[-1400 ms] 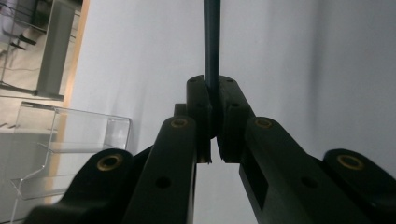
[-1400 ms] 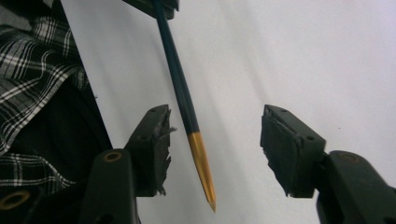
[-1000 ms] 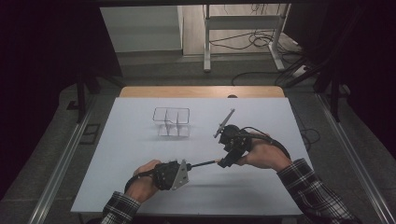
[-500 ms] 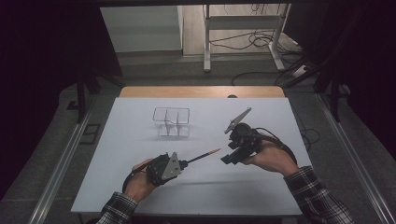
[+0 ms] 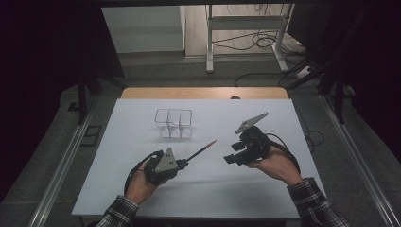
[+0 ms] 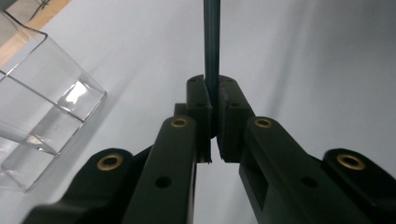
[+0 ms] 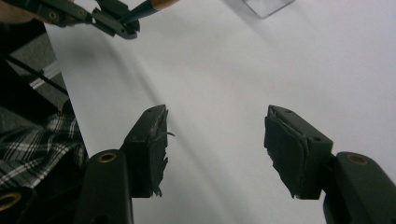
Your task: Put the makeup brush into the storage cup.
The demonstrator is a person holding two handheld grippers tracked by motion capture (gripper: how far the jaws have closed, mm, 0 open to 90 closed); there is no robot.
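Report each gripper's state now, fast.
Left gripper: shut on the pencil.
Right gripper: open, nothing between its jaws, which have just been closing a little.

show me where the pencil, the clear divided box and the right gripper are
pencil [image 5: 201,151], high view, middle of its dark shaft.
clear divided box [image 5: 174,124], high view, its centre partition.
right gripper [image 7: 215,144], right gripper view, midway between its open fingertips.

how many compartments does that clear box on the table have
2. The clear box sits toward the table's far side; a middle wall splits it into a left compartment and a right compartment. Its see-through walls could hide a further divider.
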